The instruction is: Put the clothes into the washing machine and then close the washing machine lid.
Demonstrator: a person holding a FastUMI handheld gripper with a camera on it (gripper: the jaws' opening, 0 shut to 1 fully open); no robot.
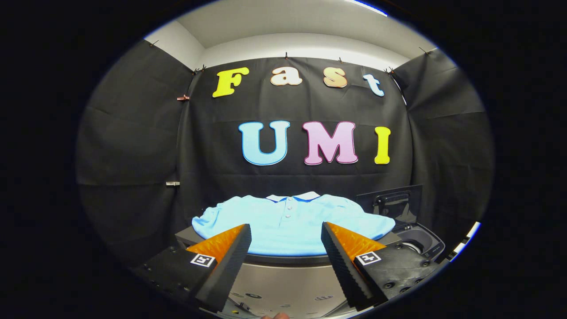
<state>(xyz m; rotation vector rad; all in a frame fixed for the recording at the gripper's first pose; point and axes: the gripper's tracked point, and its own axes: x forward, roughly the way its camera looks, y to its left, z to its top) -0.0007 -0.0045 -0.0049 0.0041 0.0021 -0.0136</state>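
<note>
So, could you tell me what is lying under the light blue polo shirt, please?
The polo shirt lies spread on a grey surface, just beyond the open gripper. Its edge shows beneath the hem; the rest is covered. The washing machine's lid stands open beside it.

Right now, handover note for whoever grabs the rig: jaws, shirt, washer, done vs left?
Gripper: jaws open, holding nothing, fingers apart with the shirt just ahead of them.
Light blue polo shirt: spread flat on the grey top surface, collar toward the wall.
Washing machine: beside the shirt, beyond the right finger; lid standing open.
Done: nothing yet.
Left: grasp shirt, drop it in the drum, close the lid.
</note>
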